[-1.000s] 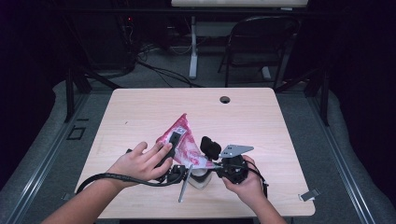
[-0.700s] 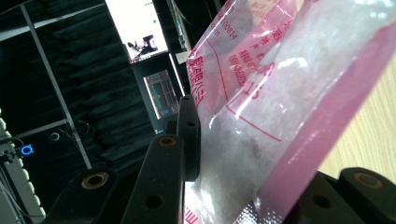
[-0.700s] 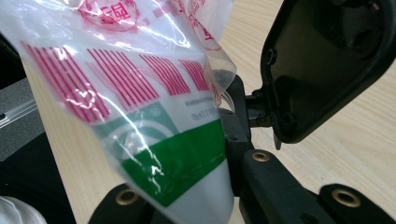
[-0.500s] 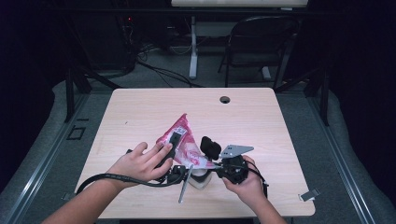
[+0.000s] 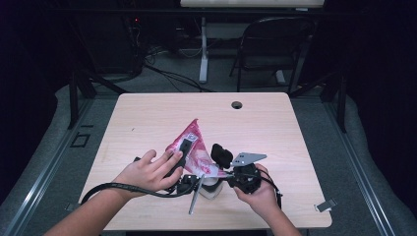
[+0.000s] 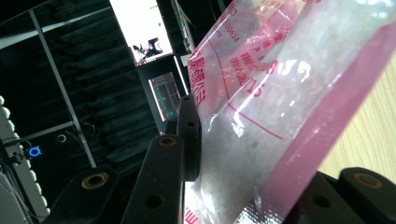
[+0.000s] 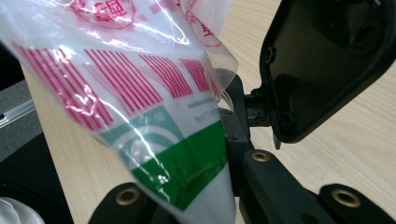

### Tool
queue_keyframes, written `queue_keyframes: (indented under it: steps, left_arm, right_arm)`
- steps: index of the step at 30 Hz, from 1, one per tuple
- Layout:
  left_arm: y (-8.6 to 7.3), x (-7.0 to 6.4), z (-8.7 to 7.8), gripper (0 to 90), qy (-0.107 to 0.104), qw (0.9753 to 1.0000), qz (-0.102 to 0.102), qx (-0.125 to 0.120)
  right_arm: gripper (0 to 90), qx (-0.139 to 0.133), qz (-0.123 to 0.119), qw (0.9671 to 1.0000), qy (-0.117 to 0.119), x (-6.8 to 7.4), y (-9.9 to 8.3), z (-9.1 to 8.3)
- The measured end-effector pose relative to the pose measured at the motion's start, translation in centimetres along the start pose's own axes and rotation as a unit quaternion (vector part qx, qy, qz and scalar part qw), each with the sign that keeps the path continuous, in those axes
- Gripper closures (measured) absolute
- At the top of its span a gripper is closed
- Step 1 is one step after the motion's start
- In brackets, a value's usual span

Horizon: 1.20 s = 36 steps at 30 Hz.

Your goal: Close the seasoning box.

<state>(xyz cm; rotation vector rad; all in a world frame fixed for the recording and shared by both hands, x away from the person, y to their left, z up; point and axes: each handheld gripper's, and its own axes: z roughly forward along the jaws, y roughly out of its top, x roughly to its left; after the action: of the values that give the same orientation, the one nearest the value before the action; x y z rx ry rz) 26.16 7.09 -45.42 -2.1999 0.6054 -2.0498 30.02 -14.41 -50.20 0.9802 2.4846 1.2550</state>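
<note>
In the high view the pink-printed plastic bag lies on the tabletop in the lower middle of the frame, its long axis running from a pointed corner at the upper right of the bag down to its wider end at the lower centre, where both hands meet. The left tool sits over the bag's left edge, toward the middle of its length; in the left gripper view the jaws are nearly closed with the bag film pinched between them. The right tool stands at the bag's lower right edge, just beside the left one; in the right gripper view the bag's green-and-white end runs down between its jaws, which appear clamped on it. So both tools hold the same end region, close together, and the bag's free length points away toward the upper middle of the frame. Any pull apart would work across the short axis.
</note>
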Motion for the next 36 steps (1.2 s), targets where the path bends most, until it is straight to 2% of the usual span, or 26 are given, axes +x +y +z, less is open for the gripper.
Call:
queue_keyframes:
  steps: [4, 7, 21, 25, 28, 32, 33, 36]
  left_arm:
    - [0.08, 0.19, -0.08, 77.7, 0.002, 1.0, 0.009, 0.001]
    - [0.11, 0.15, -0.08, 77.7, 0.001, 1.0, 0.004, -0.001]
    - [0.15, 0.16, -0.04, 77.4, -0.005, 1.0, 0.008, 0.0]
    - [0.15, 0.17, -0.02, 77.1, 0.0, 1.0, 0.005, -0.003]
    - [0.24, 0.29, -0.03, 77.0, 0.003, 0.9999, 0.014, -0.004]
    - [0.26, 0.18, 0.0, 76.3, 0.003, 0.9999, 0.011, -0.005]
    - [0.27, 0.24, -0.02, 76.3, -0.003, 0.9999, 0.01, -0.004]
    - [0.27, 0.25, 0.0, 76.3, -0.004, 0.9999, 0.009, -0.004]
  right_arm:
    - [90.0, -0.003, 0.003, 1.0, 0.0, -0.02, 0.0, -0.01]
    - [90.0, -0.003, 0.003, 1.0, -0.001, -0.05, -0.02, -0.05]
    - [90.0, 0.0, 0.003, 1.0, -0.001, -0.05, -0.06, 0.03]
    - [90.0, 0.0, 0.003, 1.0, 0.0, -0.05, -0.08, 0.05]
    - [90.0, 0.001, 0.003, 1.0, -0.002, -0.05, -0.09, 0.07]
    - [90.0, 0.003, 0.004, 1.0, -0.003, -0.08, -0.13, 0.13]
    - [90.0, 0.003, 0.005, 1.0, -0.003, -0.07, -0.14, 0.15]
    - [90.0, 0.003, 0.005, 1.0, -0.004, -0.09, -0.15, 0.17]
